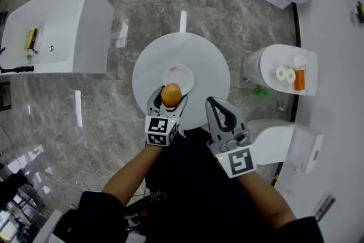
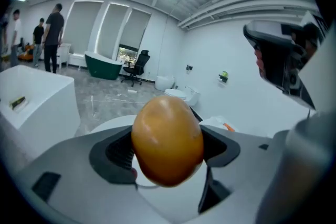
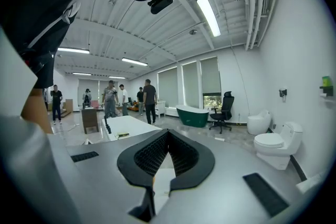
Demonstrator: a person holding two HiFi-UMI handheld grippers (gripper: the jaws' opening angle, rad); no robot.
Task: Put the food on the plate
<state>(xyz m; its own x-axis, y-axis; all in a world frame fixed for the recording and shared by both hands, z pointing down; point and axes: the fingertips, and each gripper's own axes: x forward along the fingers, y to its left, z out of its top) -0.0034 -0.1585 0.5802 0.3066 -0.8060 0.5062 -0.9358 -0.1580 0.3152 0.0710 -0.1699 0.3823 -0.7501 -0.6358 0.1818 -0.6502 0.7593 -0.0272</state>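
Over the round table's (image 1: 211,62) near edge, my left gripper (image 1: 169,99) pinches the orange food (image 1: 171,94) at the plate's (image 1: 185,73) near rim, plate centre straight ahead. Right gripper (image 1: 211,103) is pressed together, empty.

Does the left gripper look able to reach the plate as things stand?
Probably yes. In the head view the left gripper, shut on the food, hangs over the near edge of the plate, and nothing shows between them.

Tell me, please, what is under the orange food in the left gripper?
The small white plate on the round white table lies below the orange food, which hides its near rim.
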